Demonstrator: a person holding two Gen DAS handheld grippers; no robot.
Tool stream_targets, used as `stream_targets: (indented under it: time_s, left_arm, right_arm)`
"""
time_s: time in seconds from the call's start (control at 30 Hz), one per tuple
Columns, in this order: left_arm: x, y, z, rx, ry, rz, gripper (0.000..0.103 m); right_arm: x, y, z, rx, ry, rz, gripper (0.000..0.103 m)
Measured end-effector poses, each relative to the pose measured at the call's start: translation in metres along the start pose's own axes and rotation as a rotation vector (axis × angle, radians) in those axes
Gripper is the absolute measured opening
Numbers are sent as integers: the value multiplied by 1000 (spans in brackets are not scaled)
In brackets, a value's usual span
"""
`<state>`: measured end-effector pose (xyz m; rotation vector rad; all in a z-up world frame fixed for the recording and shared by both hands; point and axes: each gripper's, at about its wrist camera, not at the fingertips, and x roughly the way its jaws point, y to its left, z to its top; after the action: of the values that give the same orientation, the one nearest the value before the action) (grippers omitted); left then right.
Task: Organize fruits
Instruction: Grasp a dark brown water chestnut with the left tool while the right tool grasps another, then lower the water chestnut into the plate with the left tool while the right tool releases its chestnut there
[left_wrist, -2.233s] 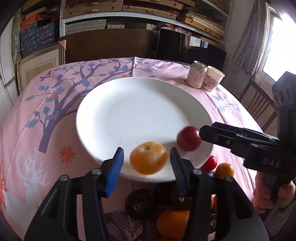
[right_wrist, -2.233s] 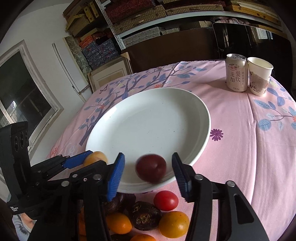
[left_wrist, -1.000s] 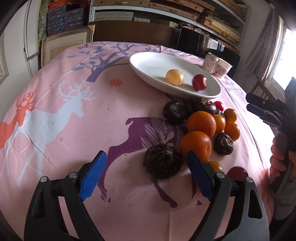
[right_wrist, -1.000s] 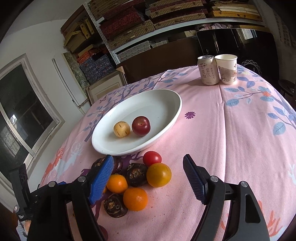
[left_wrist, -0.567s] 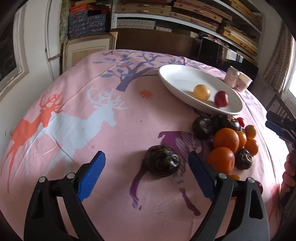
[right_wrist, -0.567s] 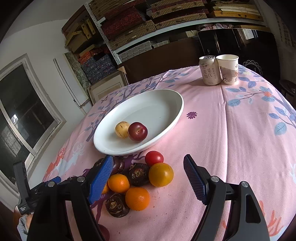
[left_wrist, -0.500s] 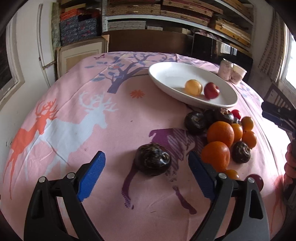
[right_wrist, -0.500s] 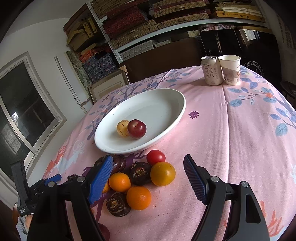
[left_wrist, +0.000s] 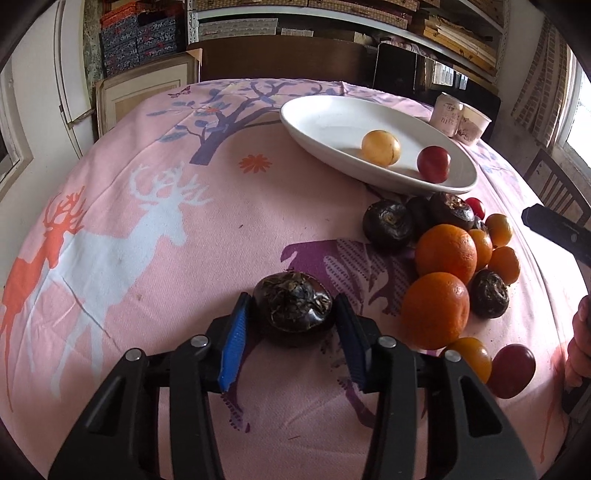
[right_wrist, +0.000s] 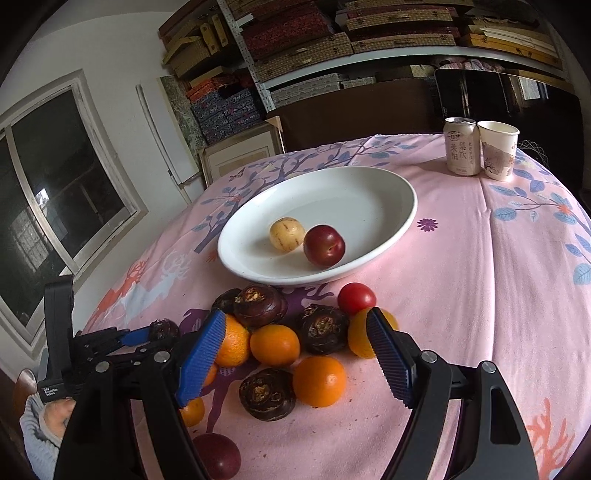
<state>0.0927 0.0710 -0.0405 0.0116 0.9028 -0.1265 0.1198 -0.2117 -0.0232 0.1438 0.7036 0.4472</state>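
Note:
My left gripper (left_wrist: 291, 314) is shut on a dark brown water chestnut (left_wrist: 295, 306) that rests on the pink cloth. The same gripper shows at the left of the right wrist view (right_wrist: 147, 334). A white plate (left_wrist: 317, 110) holds a yellow fruit (left_wrist: 380, 147) and a red plum (left_wrist: 434, 163). A pile of oranges (left_wrist: 445, 251), dark chestnuts (left_wrist: 388, 223) and small tomatoes lies below the plate. My right gripper (right_wrist: 295, 343) is open and empty above the pile, over an orange (right_wrist: 275, 345) and a chestnut (right_wrist: 325, 328).
A drink can (right_wrist: 461, 146) and a paper cup (right_wrist: 496, 149) stand at the table's far right. A dark plum (right_wrist: 218, 456) lies near the front edge. Shelves of boxes and a chair (left_wrist: 557, 192) surround the table.
My left gripper has closed its fingers onto the lone dark chestnut. My right gripper has dropped lower and nearer over the fruit pile, still open.

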Motion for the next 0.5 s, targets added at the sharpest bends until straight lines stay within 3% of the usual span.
stream_targets:
  time_s: [0.17,0.23,0.37,0.5]
  left_arm:
    - [-1,-2,0,10,-2,-2,45]
    - [-1,-3,-1,15,-2,-2,45]
    - [-1,-1,-1,9,-1,-11,45]
    - [0,-2,-1,14,0,-16,45]
  right_arm:
    - [20,27,0,-72,52,-26,74]
    - [30,24,3,-27,88,-5,71]
    - [48,13,12,108,142,64,57]
    - [62,15,16,142,164,53,47]
